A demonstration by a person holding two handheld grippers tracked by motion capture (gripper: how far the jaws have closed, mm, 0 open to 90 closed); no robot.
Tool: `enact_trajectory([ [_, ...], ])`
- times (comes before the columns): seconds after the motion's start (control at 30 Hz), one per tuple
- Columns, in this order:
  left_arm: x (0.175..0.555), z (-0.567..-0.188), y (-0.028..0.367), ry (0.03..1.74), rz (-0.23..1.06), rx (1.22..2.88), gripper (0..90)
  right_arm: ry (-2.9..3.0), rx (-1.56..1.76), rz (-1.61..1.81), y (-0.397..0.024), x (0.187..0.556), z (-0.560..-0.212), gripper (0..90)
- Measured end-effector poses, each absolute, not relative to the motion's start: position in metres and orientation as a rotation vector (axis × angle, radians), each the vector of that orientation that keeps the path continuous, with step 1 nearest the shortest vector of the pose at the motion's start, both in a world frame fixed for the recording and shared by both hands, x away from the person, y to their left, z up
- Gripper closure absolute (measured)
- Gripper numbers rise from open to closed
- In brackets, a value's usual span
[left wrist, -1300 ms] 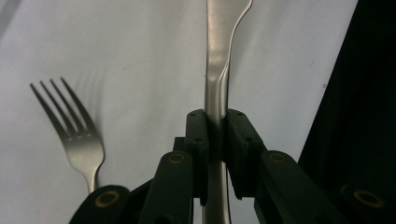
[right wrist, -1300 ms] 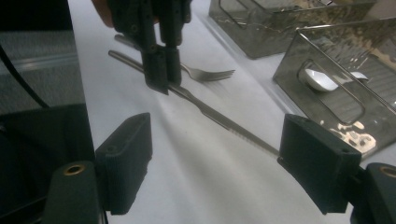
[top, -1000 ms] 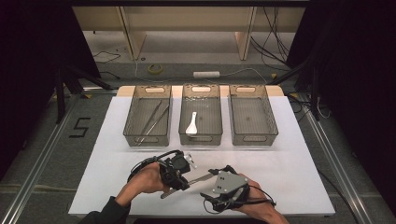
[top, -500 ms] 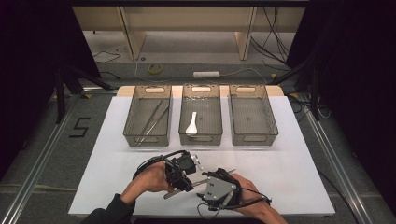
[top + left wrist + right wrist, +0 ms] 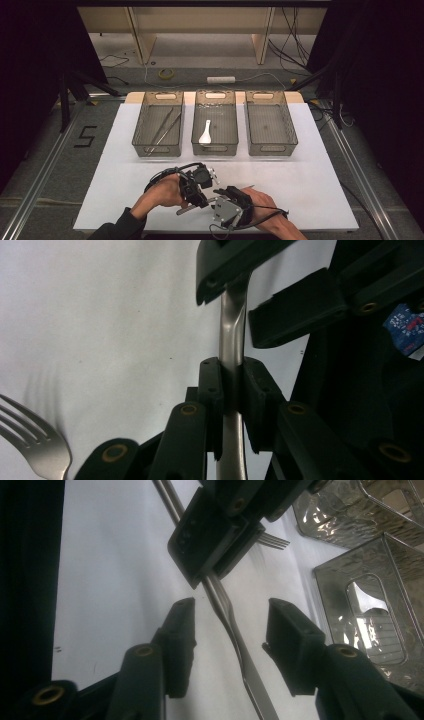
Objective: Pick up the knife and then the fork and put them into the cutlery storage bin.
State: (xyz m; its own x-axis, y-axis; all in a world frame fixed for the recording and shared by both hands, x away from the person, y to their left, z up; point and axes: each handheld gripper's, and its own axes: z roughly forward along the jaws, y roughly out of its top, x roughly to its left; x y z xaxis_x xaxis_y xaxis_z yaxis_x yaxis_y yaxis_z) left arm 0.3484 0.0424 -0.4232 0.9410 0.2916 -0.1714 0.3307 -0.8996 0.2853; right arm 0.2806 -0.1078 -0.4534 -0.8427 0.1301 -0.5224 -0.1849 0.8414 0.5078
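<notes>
the left gripper [image 5: 232,390] is pressed together on a slim metal handle [image 5: 231,325], pinched at its kinked neck, seemingly so the piece is kept steady off the surface [image 5: 310,180] for a handover. the right gripper [image 5: 230,615] is spread, one jaw on each side of the same handle and apart from it – apparently lined up for a grip not yet taken. both are held near the middle of the surface's near edge. fork tines [image 5: 35,440] are seen just beside the left gripper – whether they belong to the held handle cannot be told. along the far edge three trays [image 5: 137,142] are lined up, a white spoon [image 5: 205,132] lying in the middle one.
</notes>
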Motion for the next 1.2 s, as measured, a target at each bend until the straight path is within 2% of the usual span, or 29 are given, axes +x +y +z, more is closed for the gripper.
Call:
enact_trajectory([
  [0.43, 0.345, -0.420, 0.037, 0.446, -0.196, 2.792, 79.2, 2.422, -0.156, 0.627, -0.102, 0.279, -0.460, 68.4],
  [0.8, 0.344, -0.418, 0.035, 0.435, -0.208, 2.777, 79.0, 2.423, -0.241, 0.585, -0.101, 0.276, -0.461, 82.2],
  [1.0, 0.345, -0.414, 0.037, 0.442, -0.216, 2.737, 77.6, 2.433, -0.252, 0.616, -0.106, 0.278, -0.457, 83.4],
  [1.13, 0.345, -0.413, 0.039, 0.457, -0.217, 2.713, 74.4, 2.444, -0.258, 0.629, -0.109, 0.280, -0.453, 83.7],
  [1.2, 0.346, -0.411, 0.041, 0.475, -0.202, 2.697, 69.7, 2.447, -0.256, 0.601, -0.110, 0.281, -0.453, 83.8],
])
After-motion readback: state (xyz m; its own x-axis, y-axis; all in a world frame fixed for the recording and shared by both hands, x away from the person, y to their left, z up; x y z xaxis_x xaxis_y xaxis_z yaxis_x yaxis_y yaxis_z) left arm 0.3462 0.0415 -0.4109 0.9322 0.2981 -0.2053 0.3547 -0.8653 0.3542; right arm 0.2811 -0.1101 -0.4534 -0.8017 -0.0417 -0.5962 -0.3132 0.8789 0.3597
